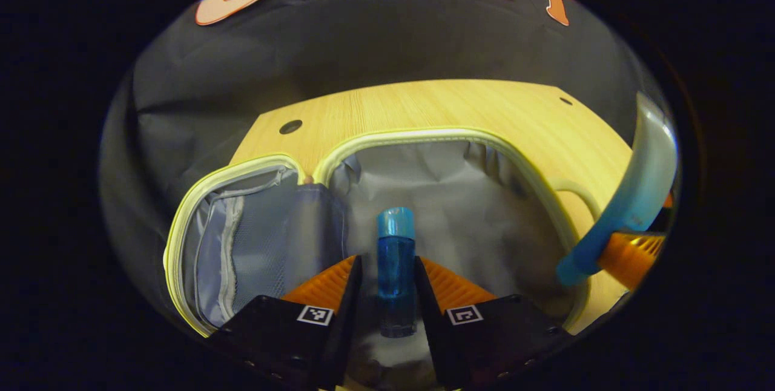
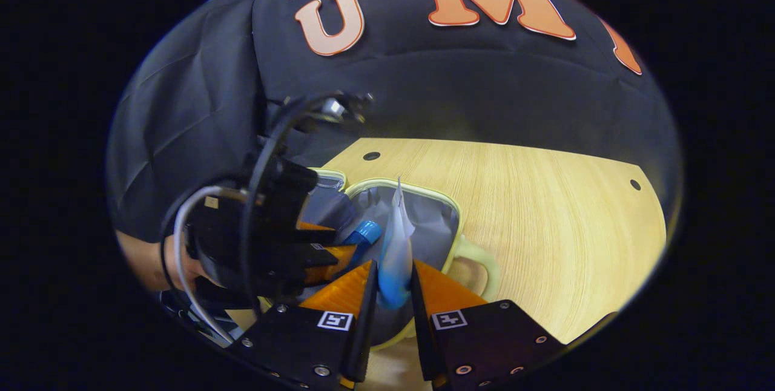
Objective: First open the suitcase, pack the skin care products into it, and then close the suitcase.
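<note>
Left gripper (image 1: 387, 282) clamps one bottle (image 1: 396, 258); right gripper (image 2: 392, 285), one tube (image 2: 396, 252).

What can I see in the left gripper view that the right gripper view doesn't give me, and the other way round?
Left gripper view: the mesh pocket in the suitcase lid, and the blue bottle at full length, gripped in the left tool.
Right gripper view: a person's hand holding that tool, with its cable.
Shared: the open suitcase, the table, the bottle, and the tube gripped in the right tool.
</note>
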Demonstrator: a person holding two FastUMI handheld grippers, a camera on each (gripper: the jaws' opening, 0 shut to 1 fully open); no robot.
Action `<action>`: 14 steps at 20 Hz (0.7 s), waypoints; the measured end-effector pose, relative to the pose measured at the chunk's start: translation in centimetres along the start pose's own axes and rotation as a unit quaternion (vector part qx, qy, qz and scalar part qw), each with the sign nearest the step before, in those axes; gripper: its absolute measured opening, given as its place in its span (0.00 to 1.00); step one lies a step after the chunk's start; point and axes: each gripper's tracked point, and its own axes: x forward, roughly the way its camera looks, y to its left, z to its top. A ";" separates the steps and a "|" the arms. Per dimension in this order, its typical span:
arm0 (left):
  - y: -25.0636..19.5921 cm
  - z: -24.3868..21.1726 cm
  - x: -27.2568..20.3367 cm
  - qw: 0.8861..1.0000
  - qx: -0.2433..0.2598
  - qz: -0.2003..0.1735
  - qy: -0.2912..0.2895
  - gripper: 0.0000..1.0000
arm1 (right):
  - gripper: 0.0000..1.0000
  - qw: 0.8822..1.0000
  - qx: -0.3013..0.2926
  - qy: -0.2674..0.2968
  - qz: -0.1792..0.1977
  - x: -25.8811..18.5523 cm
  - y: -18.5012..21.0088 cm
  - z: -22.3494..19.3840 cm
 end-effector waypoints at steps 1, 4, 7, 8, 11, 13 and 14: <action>0.5 0.5 -0.6 1.000 -0.002 0.000 -0.016 0.57 | 0.33 1.000 0.004 0.006 0.002 0.2 0.0 -0.3; 3.6 2.6 -3.7 0.996 -0.004 0.049 -0.081 0.71 | 0.33 0.999 0.025 0.033 0.004 1.3 0.4 -1.4; 7.4 3.5 -6.5 0.987 -0.024 0.098 -0.125 0.80 | 0.34 0.998 0.045 0.054 -0.002 2.5 0.5 -2.1; 8.7 3.4 -7.5 0.984 -0.036 0.112 -0.135 0.79 | 0.34 0.997 0.051 0.065 -0.003 2.9 0.4 -2.5; 12.7 2.1 -8.9 0.975 -0.079 0.150 -0.141 0.82 | 0.34 0.992 0.065 0.105 -0.016 4.2 -0.1 -4.3; 15.0 1.1 -9.6 0.970 -0.103 0.169 -0.139 0.83 | 0.34 0.989 0.082 0.118 -0.022 4.9 0.0 -4.6; 16.0 0.6 -9.9 0.968 -0.110 0.177 -0.136 0.83 | 0.34 0.989 0.089 0.119 -0.022 5.2 0.0 -4.4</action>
